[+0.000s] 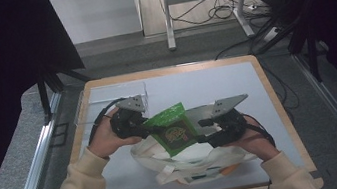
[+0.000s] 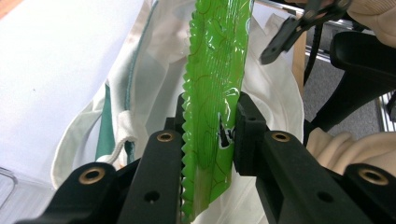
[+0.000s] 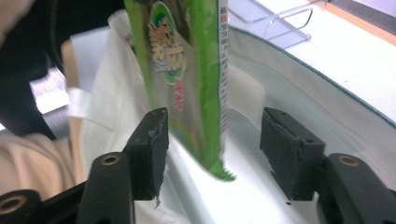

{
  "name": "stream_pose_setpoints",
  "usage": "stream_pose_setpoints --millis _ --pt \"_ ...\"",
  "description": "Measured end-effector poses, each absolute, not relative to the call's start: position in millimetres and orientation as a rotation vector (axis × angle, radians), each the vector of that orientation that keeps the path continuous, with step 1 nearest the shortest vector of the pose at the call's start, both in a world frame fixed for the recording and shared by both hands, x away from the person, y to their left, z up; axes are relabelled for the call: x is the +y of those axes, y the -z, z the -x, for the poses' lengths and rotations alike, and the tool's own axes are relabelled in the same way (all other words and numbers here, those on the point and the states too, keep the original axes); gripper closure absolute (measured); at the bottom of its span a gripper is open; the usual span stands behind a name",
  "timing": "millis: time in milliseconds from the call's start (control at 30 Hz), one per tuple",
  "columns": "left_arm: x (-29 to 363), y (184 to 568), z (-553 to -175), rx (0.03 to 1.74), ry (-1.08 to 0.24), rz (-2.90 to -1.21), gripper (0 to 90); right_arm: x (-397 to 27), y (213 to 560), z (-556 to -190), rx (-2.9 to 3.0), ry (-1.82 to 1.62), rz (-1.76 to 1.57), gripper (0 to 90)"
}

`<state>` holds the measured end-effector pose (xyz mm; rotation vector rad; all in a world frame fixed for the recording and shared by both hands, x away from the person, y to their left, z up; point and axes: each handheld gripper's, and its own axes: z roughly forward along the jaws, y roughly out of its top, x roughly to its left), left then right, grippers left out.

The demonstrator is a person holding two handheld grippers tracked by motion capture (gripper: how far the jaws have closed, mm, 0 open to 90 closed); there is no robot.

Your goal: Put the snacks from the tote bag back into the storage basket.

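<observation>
Holding the green snack packet (image 1: 175,129) above the white cloth bag (image 1: 192,164), your left gripper (image 2: 211,135) clamps its edge; your right gripper (image 3: 212,149) stands apart around it. Lowering it inside remains.

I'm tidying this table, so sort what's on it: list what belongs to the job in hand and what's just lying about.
In the job:
- green snack packet, clamped in the left gripper
- white cloth bag under it
- right gripper, jaws open either side of the packet

Lying about:
- clear plastic stand at the table's far left
</observation>
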<state>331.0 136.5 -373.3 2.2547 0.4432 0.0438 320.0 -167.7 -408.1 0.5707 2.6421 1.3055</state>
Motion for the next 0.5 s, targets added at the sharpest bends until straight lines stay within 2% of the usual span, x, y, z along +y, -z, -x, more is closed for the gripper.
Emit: stream_pose_setpoints --millis 500 --pt "154.3 354.2 -332.1 0.473 -0.069 -2.17 75.5 -193.5 414.9 -301.9 2.597 -1.346 -0.745 35.4"
